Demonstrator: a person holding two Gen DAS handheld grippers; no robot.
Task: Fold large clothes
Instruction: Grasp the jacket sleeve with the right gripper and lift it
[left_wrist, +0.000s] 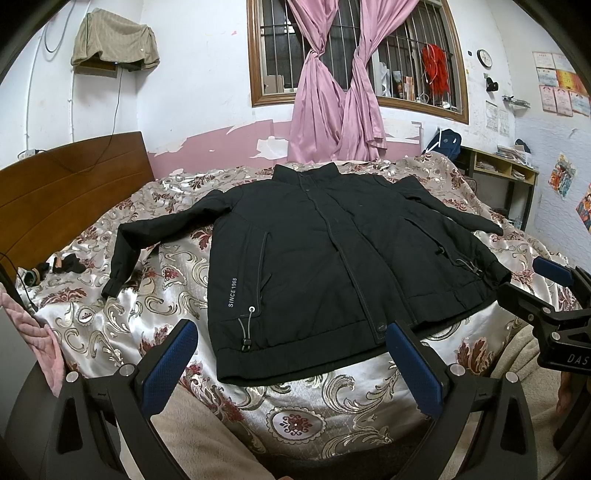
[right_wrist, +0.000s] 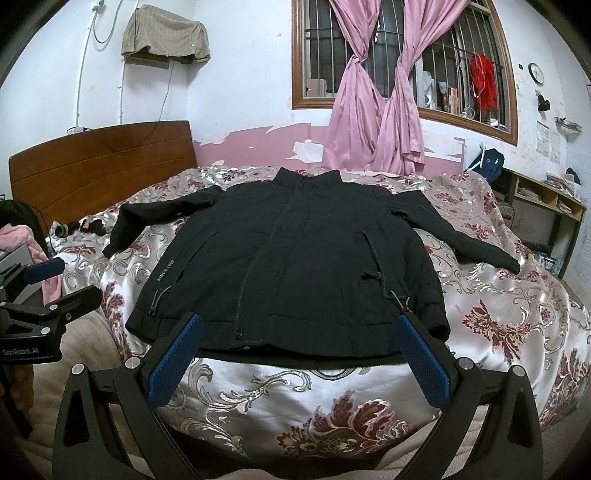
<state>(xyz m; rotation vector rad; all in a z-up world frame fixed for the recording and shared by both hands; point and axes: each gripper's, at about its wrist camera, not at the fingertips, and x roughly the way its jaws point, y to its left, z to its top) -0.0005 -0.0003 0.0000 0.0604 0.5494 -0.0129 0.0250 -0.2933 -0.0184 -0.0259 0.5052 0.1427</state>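
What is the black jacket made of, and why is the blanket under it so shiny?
The black jacket looks like matte woven fabric, probably padded synthetic: it lies puffy, with stitched seams and no gleam. The bed cover looks like satin or a similar glossy cloth: light glares off its pale parts, and the red and gold flower pattern seems woven in.

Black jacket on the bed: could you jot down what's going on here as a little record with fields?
garment: black jacket, front up, closed
layout: flat, both sleeves spread outward, collar toward the window
surface: floral bedspread
folding: not yet begun
left gripper: open, empty, near the hem
right gripper: open, empty, near the hem
printed text: SINCE 1968, near the jacket's pocket
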